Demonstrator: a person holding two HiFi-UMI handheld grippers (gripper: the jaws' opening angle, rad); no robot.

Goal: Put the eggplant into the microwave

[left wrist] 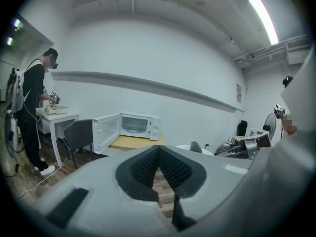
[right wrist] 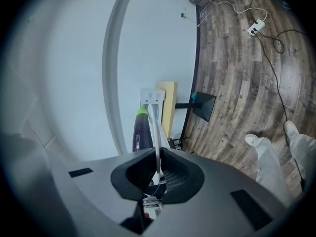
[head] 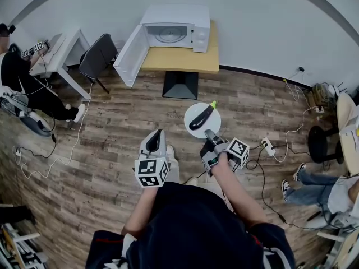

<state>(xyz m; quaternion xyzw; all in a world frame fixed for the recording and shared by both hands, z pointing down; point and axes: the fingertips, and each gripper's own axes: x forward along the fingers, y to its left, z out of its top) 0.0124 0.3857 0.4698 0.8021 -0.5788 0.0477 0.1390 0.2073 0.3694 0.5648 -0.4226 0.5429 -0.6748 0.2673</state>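
Plate: a white round plate (head: 212, 123) is held out level above the floor, in front of the person. Its near rim sits in the right gripper's jaws.
Eggplant: the eggplant (head: 201, 118) is dark purple with a green stalk end. It lies slantwise on the plate, stalk end toward the wall, well apart from the microwave.
Microwave: the microwave (head: 175, 29) is white and stands on the table against the wall. Its door (head: 130, 55) is swung wide open to the left in the head view, and a glass turntable (head: 170, 34) shows inside.
Right gripper: the right gripper (head: 208, 134) is clenched on the plate's rim. In the right gripper view the rim runs edge-on as a thin white line between the pads (right wrist: 170, 174).
Left gripper: the left gripper (head: 158, 132) has its jaws pressed together at the tips with nothing between them. It is held beside the right gripper, left of the plate and apart from it.
Table: the table (head: 179, 60) is small, with a yellow top and a dark pedestal foot.
Floor: the floor (head: 112, 128) is wood planks, with loose cables and a white power strip (head: 267, 146) near the right gripper.
Room: the walls are white. A grey chair (head: 98, 55) and a white desk (head: 61, 46) stand left of the microwave.
Others: one person (head: 22, 88) is at the desk. Another (head: 320, 189) is cut off by the right edge, showing only legs and shoes.
Hard to see: in the right gripper view the plate's face is hidden, and the eggplant (right wrist: 142, 130) shows only past the jaws. The holder's own body hides the floor at the bottom of the head view.
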